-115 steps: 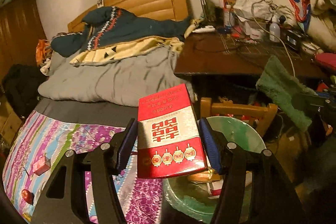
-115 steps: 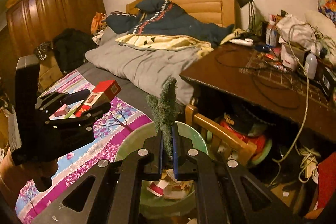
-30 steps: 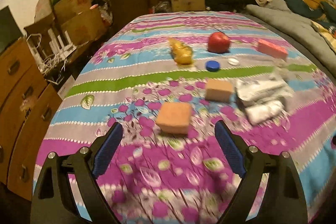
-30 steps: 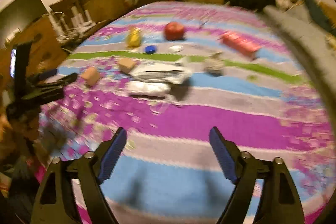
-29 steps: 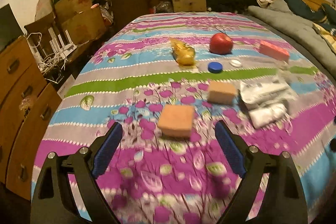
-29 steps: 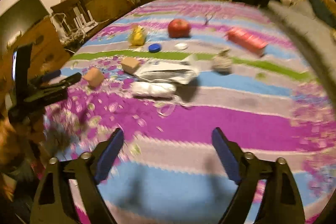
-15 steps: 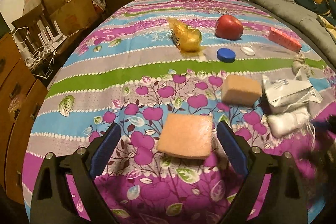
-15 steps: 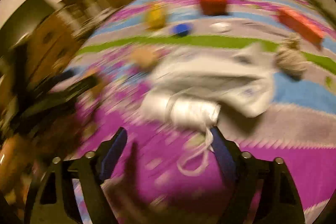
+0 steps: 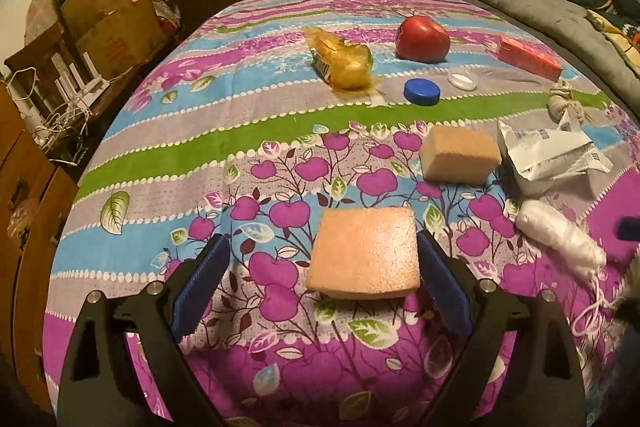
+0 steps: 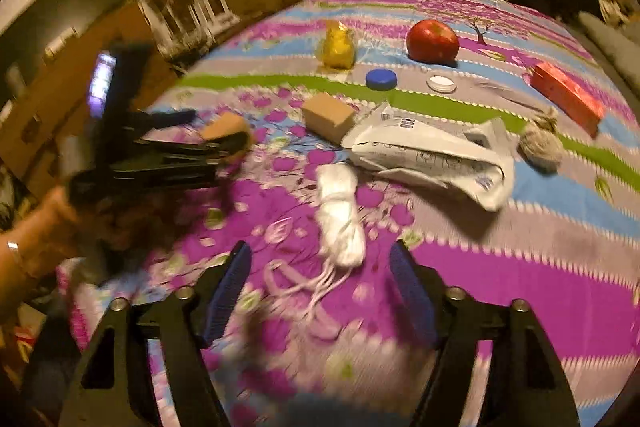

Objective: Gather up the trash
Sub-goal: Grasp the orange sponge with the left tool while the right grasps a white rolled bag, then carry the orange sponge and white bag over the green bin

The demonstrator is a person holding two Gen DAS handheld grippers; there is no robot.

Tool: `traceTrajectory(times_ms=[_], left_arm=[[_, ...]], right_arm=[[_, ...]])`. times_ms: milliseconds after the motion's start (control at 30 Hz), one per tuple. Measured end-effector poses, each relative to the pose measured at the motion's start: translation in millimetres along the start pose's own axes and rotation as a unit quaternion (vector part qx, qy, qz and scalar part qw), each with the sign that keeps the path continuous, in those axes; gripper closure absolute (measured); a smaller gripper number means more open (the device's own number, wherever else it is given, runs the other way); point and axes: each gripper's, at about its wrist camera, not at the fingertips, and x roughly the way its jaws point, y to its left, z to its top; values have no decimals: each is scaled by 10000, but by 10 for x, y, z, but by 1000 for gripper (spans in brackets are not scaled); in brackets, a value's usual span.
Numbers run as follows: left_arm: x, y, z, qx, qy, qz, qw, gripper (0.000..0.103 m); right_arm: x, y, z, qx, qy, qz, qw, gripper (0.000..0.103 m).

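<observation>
My left gripper (image 9: 320, 291) is open low over the bed, its blue pads on either side of a flat orange sponge (image 9: 364, 257); the right pad is close to the sponge's edge. In the right wrist view the same gripper (image 10: 224, 143) shows at the sponge (image 10: 226, 125). My right gripper (image 10: 320, 291) is open and empty just short of a white yarn roll (image 10: 340, 215) with loose strings. The roll also shows in the left wrist view (image 9: 560, 239). A crumpled white paper bag (image 10: 432, 151) lies behind it.
On the floral bedsheet (image 9: 240, 155) lie a second sponge block (image 9: 460, 159), a yellow wrapper (image 9: 344, 61), a red apple (image 9: 422, 39), a blue cap (image 9: 422, 91), a clear lid (image 9: 462, 81), a red box (image 9: 528, 57) and a twine ball (image 10: 540, 143). Cardboard boxes (image 9: 116, 23) stand at the left.
Both grippers let go of their earlier loads and swung to the bed. The left has closed in around the flat sponge; the right has dropped toward the white yarn roll.
</observation>
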Motion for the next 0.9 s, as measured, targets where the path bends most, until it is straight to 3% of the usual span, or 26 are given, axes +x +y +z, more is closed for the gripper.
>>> traceTrajectory(times_ms=[133,200,233,267,300,467,567,800,900], left_arm=[[48,103,-8,-220,115,-231,9994,17],[39,87,-18,-175,106,-365,9991,31],[14,52,-29,-118,84,-434,9990,37],[-6,17,-44,-61,86,-542,9985,50],[-13,-16,-67,-15,109,-582,9982,58],[-149,-94,-157,103,-65,-210,9997,62],[-361,-40,-249,-139,-88,-221,9996,62],[-984,-164,-565,-153,-56,-235,9996,60],[-1316,-275,-591,-166,-281,-370,9988,60]], right_arm=[[335,55,101,-93,274,-67,9996,46],[477,39,98,-158,446,-187,9987,61],[535,33,107,-129,457,-233,9986,62],[514,18,95,-52,386,-189,9991,64],[486,-5,75,35,359,-167,9992,74],[337,-21,-54,374,181,-155,9990,77],[102,79,-145,436,-34,-188,9989,77],[-687,431,-378,486,-553,-378,9966,77],[-1080,568,-467,513,-811,-405,9946,77]])
